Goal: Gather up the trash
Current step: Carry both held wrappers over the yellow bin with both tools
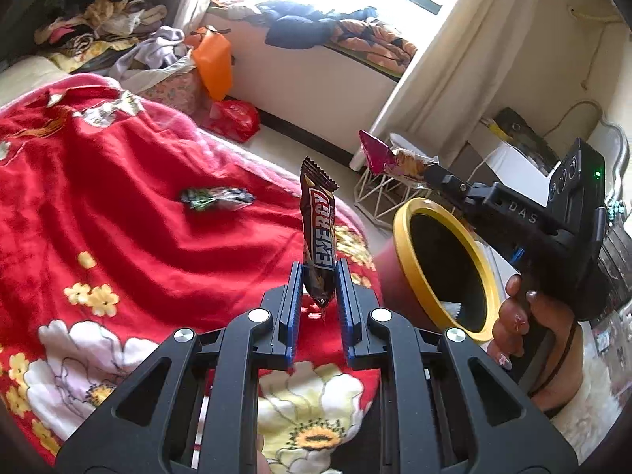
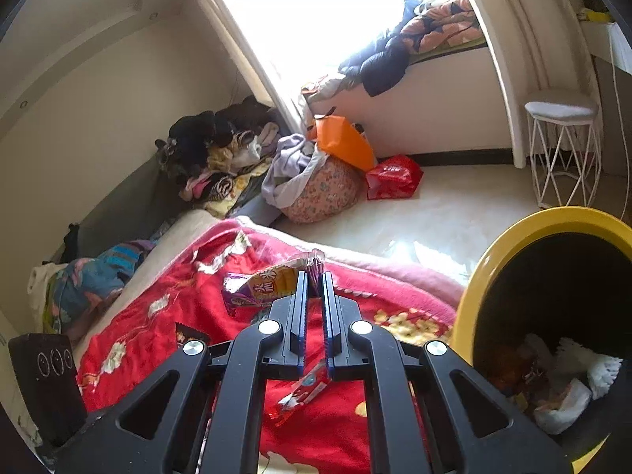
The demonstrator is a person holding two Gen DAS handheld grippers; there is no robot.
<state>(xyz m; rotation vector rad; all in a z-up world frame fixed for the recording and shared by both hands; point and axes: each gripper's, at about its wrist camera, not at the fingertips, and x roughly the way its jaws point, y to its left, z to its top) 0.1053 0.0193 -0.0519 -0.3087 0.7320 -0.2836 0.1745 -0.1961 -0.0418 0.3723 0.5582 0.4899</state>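
Brown energy bar wrapper: pinched upright by left gripper, ready for binning.
Right gripper: clamping a snack wrapper.
Yellow-rimmed bin: close, awaiting both.

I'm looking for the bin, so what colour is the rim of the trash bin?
Yellow, around a dark inside; the trash bin rim shows best in the right wrist view.

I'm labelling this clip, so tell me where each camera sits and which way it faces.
Left wrist: on the left tool, looking along it over the red blanket; it grips a brown energy bar wrapper; the right tool and the hand show.
Right wrist: on the right tool, facing the window, gripping a snack wrapper.
Shared: blanket, yellow-rimmed bin, orange bag.
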